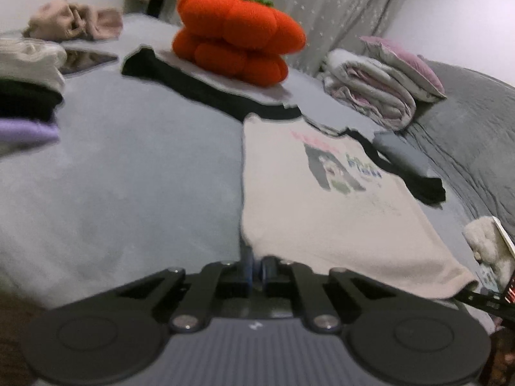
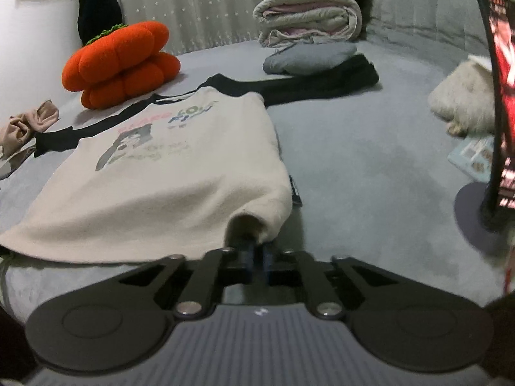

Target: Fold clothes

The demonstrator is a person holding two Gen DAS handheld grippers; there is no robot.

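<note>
Right tongs pinch the shirt hem (tablet right-view only).

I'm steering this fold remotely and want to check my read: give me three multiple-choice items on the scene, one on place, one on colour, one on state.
1. Where does the orange pumpkin cushion sit?
A. beyond the shirt's collar end
B. on the quilt stack
C. beside the hem

2. What colour are the sleeves of the cream shirt?
A. purple
B. black
C. orange

3. What is the right gripper doing?
A. open above the bed
B. shut on the hem corner
C. shut on a sleeve

Answers: A, it stands past the neckline; B, both sleeves are dark; B, hem cloth bunches between the closed fingers.
</note>
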